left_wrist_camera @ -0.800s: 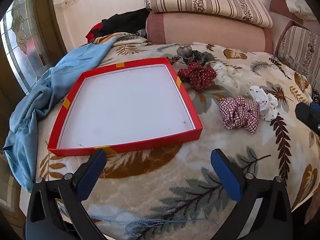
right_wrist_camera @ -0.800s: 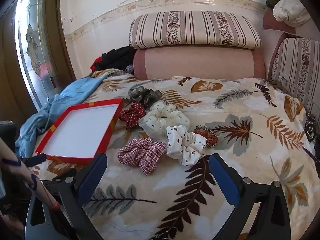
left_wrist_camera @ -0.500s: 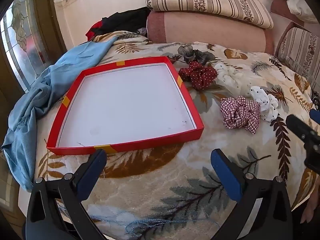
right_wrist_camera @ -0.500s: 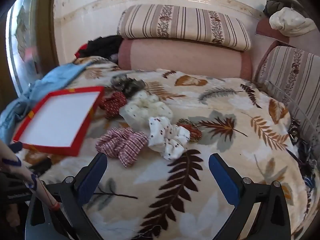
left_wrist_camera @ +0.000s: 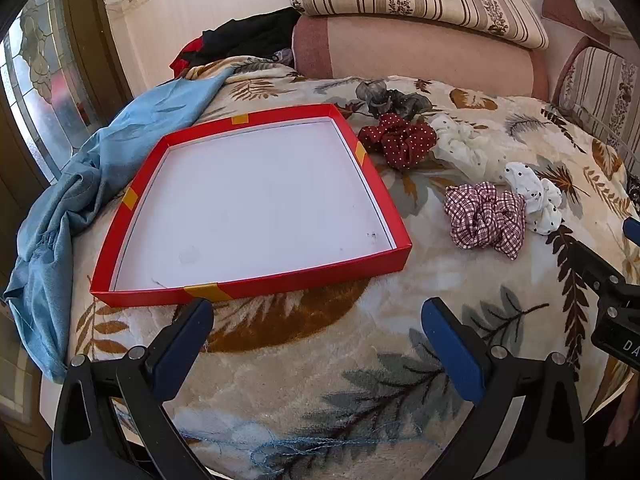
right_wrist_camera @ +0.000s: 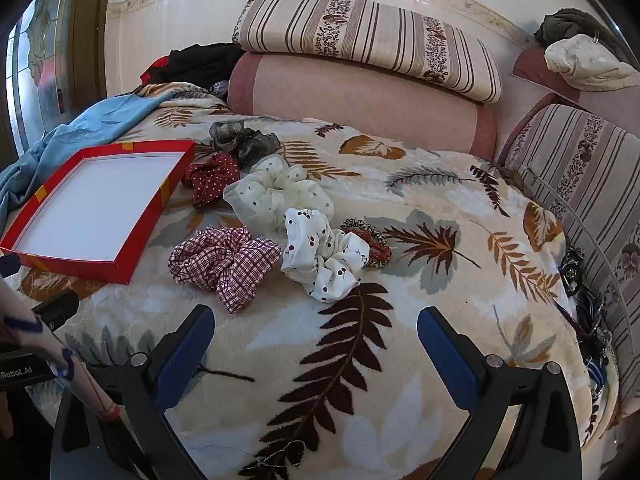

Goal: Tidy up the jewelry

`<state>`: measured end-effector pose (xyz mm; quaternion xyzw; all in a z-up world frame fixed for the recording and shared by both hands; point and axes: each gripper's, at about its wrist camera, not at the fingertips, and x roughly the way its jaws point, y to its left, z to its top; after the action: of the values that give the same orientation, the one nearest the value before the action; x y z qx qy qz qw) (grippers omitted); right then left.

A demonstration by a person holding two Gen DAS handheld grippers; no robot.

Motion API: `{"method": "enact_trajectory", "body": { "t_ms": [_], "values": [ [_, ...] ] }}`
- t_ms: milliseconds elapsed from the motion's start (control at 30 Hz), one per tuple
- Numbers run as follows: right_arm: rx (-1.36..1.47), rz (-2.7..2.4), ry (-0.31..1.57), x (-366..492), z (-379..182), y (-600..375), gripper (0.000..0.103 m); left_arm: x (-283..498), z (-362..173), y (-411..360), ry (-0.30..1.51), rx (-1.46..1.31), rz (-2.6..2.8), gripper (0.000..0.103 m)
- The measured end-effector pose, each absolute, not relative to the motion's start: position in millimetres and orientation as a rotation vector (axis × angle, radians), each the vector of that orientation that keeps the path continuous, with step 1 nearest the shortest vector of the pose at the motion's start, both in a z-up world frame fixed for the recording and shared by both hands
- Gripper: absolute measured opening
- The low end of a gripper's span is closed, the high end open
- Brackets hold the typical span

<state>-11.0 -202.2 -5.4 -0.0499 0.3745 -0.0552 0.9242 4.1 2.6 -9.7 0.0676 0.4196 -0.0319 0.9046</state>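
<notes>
Lying just right of the red tray [right_wrist_camera: 160, 200], well apart from both sets of fingers: a loose cluster of scrunchies. Sitting nearest the right gripper [right_wrist_camera: 316, 344], straight ahead and slightly left of its midline: the checked scrunchie [right_wrist_camera: 226, 262], crumpled flat, stretching left to right, almost touching the white spotted scrunchie [right_wrist_camera: 320, 258] on its right. Showing behind these, farther from the tray's near corner: a cream scrunchie [right_wrist_camera: 276, 196], a red dotted one [right_wrist_camera: 210, 178] close by the tray's right wall, and a grey one [right_wrist_camera: 244, 142] past it. Peeking out right of the white spotted one: a small leopard-and-red band [right_wrist_camera: 370, 246].

Hovering over the blanket [left_wrist_camera: 320, 360] with blue pads spread wide and gripping nothing: both tools. Facing the tray's near wall, the left gripper [left_wrist_camera: 318, 340], with the checked scrunchie off to its upper right. Probably better placed for the first pick: the right one. Holding nothing yet: the tray.
</notes>
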Motion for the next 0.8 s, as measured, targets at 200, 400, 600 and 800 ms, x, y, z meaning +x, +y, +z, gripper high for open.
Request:
{"method": "enact_trajectory", "body": {
  "t_ms": [200, 400, 600, 800],
  "values": [
    [-0.1, -0.114, 0.781, -10.4, -6.6, -203.6, 0.103, 3.9, -11.5, 2.9, 0.867, 0.135, -0.06, 0.103],
    [-0.05, -0.102, 0.769, -10.2, -0.8, -207.4, 0.103, -0.3, -9.4, 6.6, 0.862, 0.107, -0.055, 0.103],
    [0.005, -0.099, 0.733, -15.6, 10.3, -216.5, 0.103, -11.8, 2.6, 8.5, 0.848, 0.093, -0.032, 0.103],
    [0.064, -0.124, 0.671, -34.6, 27.8, -235.8, 0.103, -36.5, 14.5, 13.6, 0.834, 0.08, -0.017, 0.103]
  ]
}}
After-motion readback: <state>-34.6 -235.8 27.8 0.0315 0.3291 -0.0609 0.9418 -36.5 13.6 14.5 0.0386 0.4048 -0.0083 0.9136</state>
